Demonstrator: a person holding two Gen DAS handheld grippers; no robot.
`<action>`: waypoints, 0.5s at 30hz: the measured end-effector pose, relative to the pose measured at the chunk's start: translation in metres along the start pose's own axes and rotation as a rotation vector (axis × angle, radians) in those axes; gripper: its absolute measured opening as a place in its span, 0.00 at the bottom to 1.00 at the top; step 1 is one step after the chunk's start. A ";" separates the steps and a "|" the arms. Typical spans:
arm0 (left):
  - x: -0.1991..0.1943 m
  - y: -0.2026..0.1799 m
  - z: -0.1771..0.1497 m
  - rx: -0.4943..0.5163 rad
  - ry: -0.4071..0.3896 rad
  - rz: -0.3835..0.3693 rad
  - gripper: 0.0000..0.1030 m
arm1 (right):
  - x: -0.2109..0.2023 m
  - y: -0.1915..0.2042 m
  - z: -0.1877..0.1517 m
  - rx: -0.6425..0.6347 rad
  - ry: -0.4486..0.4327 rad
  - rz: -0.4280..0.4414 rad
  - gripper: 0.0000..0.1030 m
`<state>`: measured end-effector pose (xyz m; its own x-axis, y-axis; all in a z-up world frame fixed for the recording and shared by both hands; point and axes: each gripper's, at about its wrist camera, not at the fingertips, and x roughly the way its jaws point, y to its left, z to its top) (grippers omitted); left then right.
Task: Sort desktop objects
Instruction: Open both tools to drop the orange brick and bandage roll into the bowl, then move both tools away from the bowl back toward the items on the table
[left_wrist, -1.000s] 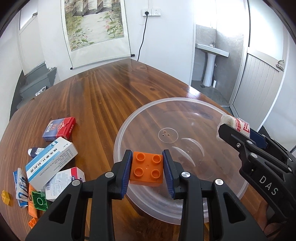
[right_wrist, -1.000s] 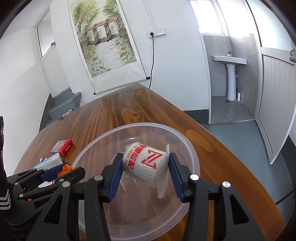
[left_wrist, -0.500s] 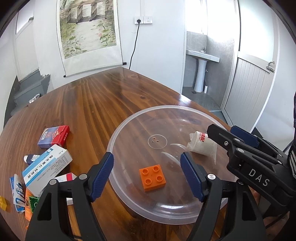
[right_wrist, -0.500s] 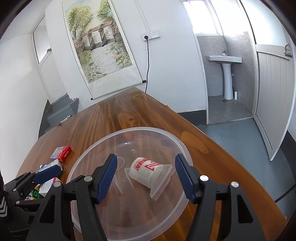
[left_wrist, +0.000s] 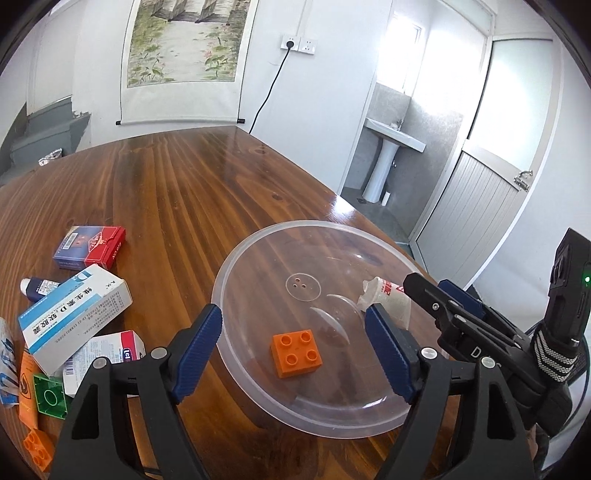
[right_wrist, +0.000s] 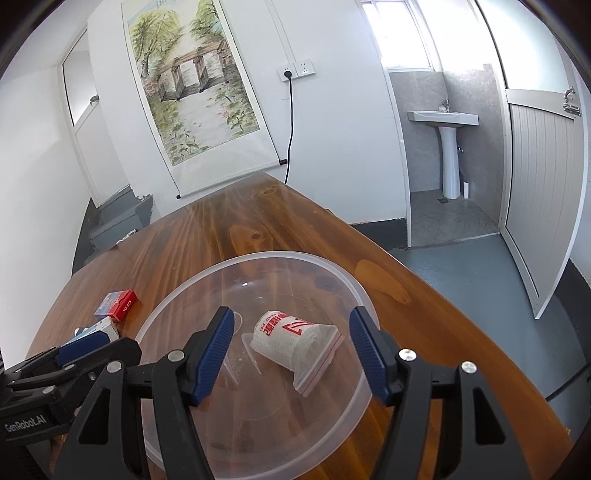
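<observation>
A clear plastic bowl sits on the wooden table; it also shows in the right wrist view. An orange brick lies inside it. A white bagged roll with red print lies inside too, and shows in the left wrist view. My left gripper is open and empty, above the brick. My right gripper is open and empty, above the roll. The right gripper reaches in from the right in the left wrist view.
Left of the bowl lie a red and blue card box, a blue and white medicine box, a red and white box, a green brick, a small orange brick and a small tube. The table edge runs along the right.
Both grippers opened and let go: the orange brick and the white roll now lie in the bowl. Both grippers have drawn back and up a little.
</observation>
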<state>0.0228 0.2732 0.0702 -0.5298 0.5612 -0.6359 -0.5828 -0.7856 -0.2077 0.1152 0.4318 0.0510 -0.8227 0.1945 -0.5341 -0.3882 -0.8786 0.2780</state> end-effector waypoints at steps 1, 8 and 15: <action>-0.001 0.001 0.000 -0.005 -0.003 -0.005 0.81 | 0.000 0.000 0.000 0.000 0.000 -0.002 0.67; -0.001 0.000 -0.003 -0.004 -0.004 0.047 0.81 | -0.002 0.000 -0.001 0.000 -0.001 -0.004 0.67; -0.016 0.004 -0.010 0.001 -0.025 0.100 0.81 | -0.001 0.001 -0.003 -0.005 0.000 -0.014 0.67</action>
<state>0.0356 0.2587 0.0724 -0.6006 0.4863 -0.6347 -0.5271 -0.8377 -0.1432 0.1169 0.4291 0.0495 -0.8173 0.2071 -0.5377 -0.3977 -0.8780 0.2664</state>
